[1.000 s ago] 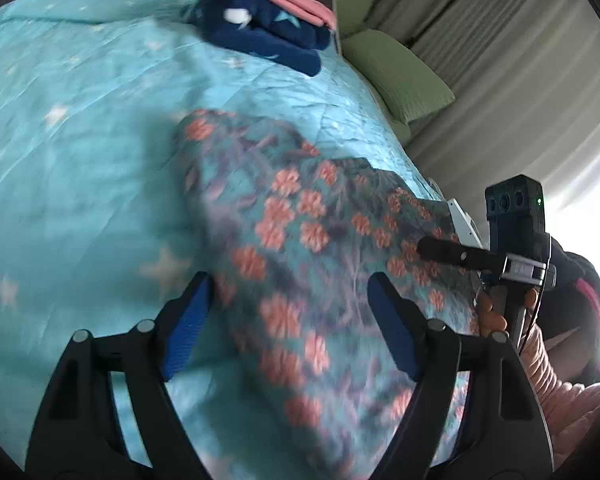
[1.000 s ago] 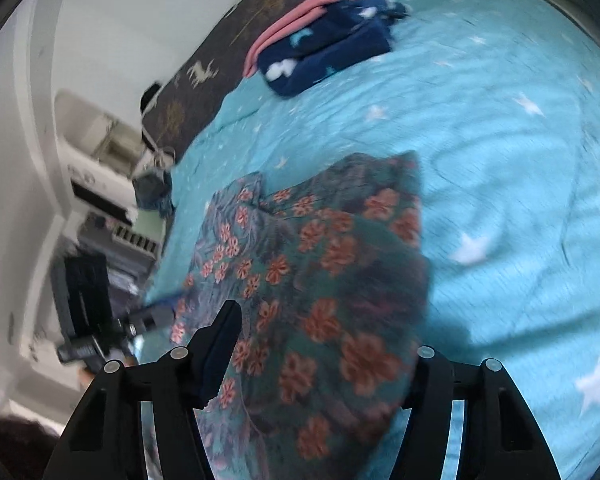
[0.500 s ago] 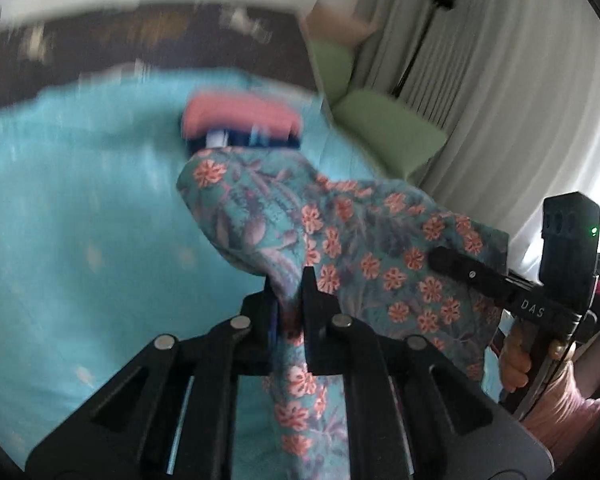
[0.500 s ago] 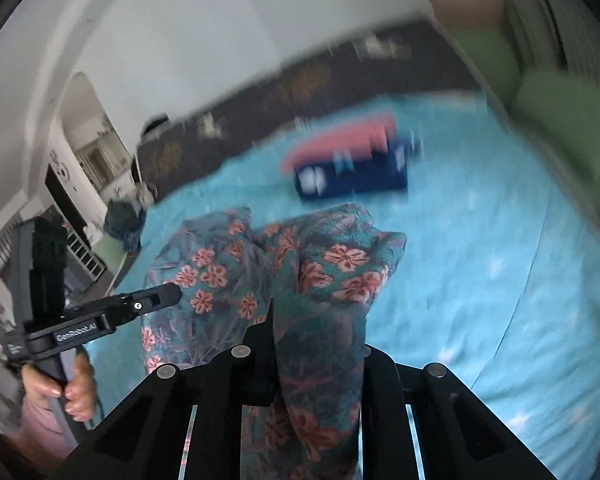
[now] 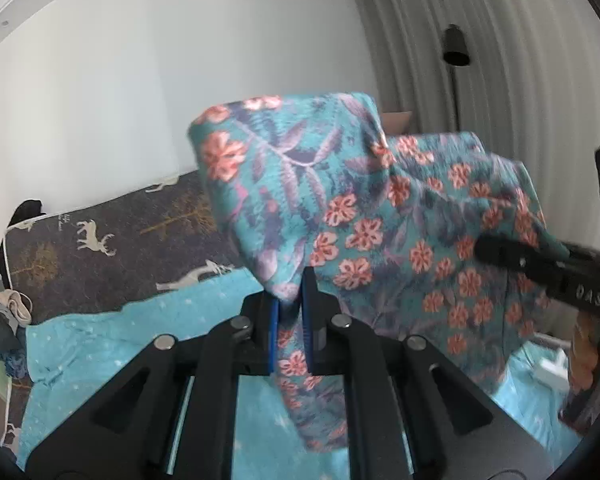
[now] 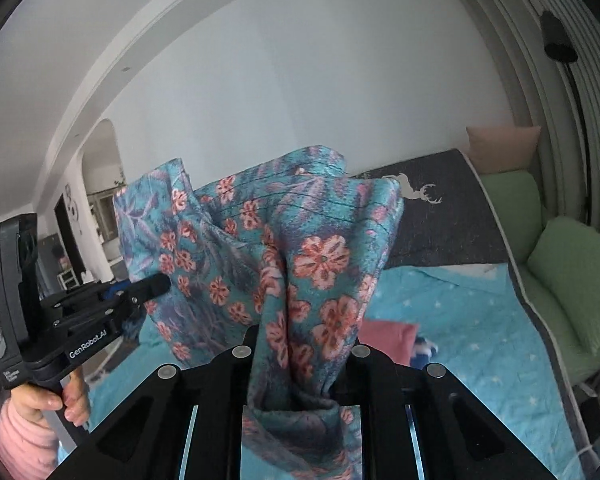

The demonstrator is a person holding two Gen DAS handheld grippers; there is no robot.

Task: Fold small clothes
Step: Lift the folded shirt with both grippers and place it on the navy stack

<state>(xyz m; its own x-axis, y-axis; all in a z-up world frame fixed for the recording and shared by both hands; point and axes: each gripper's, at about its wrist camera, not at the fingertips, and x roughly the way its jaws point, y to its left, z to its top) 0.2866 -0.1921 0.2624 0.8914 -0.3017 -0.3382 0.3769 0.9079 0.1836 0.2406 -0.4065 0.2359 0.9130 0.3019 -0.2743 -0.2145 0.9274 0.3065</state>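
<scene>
hanging between the two grippers, a teal garment of soft cloth printed with coral flowers and purple leaves (image 5: 340, 216) is lifted clear of the bed, with the white wall behind its upper folds. the left gripper (image 5: 290, 300) has its blue-padded jaws pressed together on a bunched edge of the cloth, a strip of fabric trailing down between the black fingers. the right gripper (image 6: 300, 360) is likewise clamped on a thick gathered fold of the same garment, which spills down between its black arms; its pads are hidden by the cloth.

from the left wrist view the right gripper shows as a blurred black bar at the right edge, where the far side of the garment ends. from the right wrist view the left gripper's black handle marked "genrobot.ai" is at the left, held by a hand (image 6: 44, 400) with a pink sleeve (image 6: 20, 440) below it, its tip touching the garment's left side.

below lies a turquoise quilted bedspread with small white stars (image 6: 460, 320), and beyond it a dark grey blanket with white deer (image 5: 100, 248). a folded pink cloth (image 6: 384, 336) sits on the bedspread just behind the right gripper, with a bit of navy fabric (image 6: 424, 350) beside it. green cushions (image 6: 572, 272) line the right side by pale pleated curtains (image 5: 520, 60).
</scene>
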